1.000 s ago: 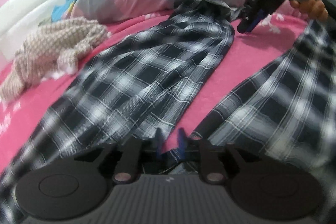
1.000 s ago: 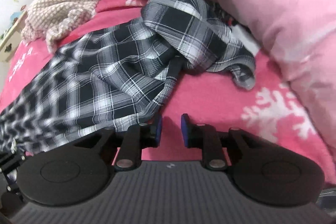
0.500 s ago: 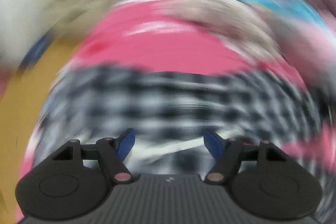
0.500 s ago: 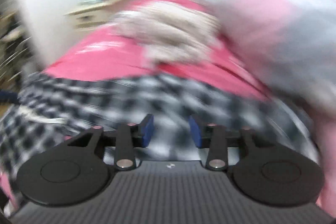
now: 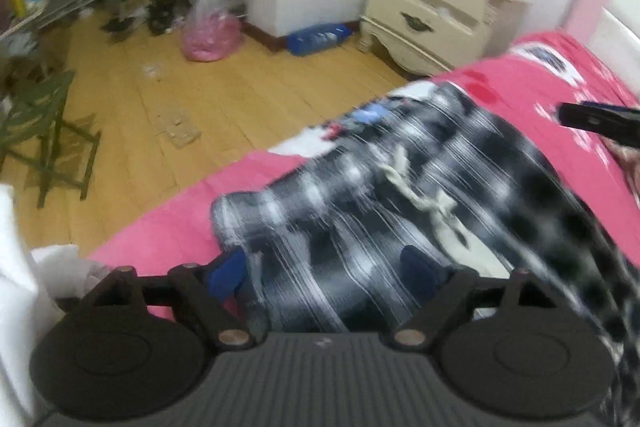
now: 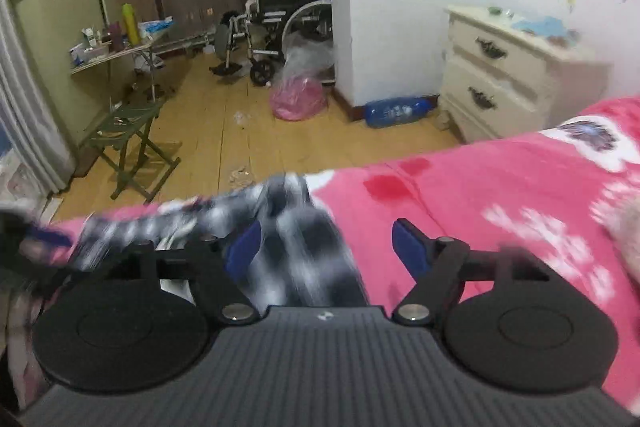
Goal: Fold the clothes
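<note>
Now both grippers stand with fingers wide apart and hold nothing. The left gripper (image 5: 326,273) is over the waist end of the plaid trousers (image 5: 400,195), which lie on the pink bed (image 5: 520,95) near its edge, white drawstring (image 5: 424,199) on top. The right gripper (image 6: 326,245) is above a blurred plaid part (image 6: 304,239).

Cream nightstand (image 5: 436,11) by wall; wheelchair (image 6: 280,27), pink bag (image 6: 298,97), green stool (image 6: 128,143) on wooden floor.
</note>
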